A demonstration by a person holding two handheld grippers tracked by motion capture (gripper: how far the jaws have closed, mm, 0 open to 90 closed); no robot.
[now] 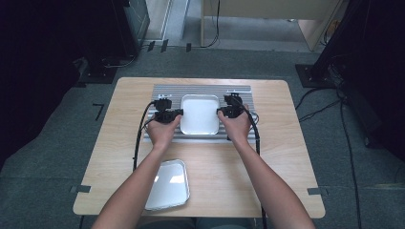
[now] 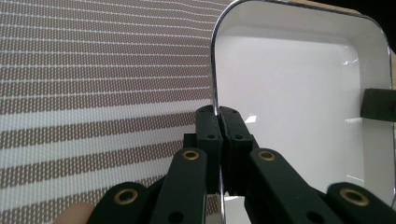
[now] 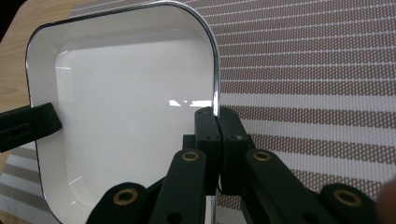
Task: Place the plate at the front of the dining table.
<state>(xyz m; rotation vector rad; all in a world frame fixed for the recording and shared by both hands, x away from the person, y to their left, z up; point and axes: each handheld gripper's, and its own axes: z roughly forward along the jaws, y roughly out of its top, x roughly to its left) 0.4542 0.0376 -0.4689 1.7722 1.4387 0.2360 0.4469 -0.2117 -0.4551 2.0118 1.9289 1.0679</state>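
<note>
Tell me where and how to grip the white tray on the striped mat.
Grip the white tray by its thin raised rim, at the middle of each long side, coming in level from the left and the right at once. The walls are low and the rim is narrow enough to pinch. The left gripper and right gripper are clamped on those opposite rims, above the striped mat.

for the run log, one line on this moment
left gripper: shut on white tray left rim | right gripper: shut on right rim | tray on striped mat
</note>
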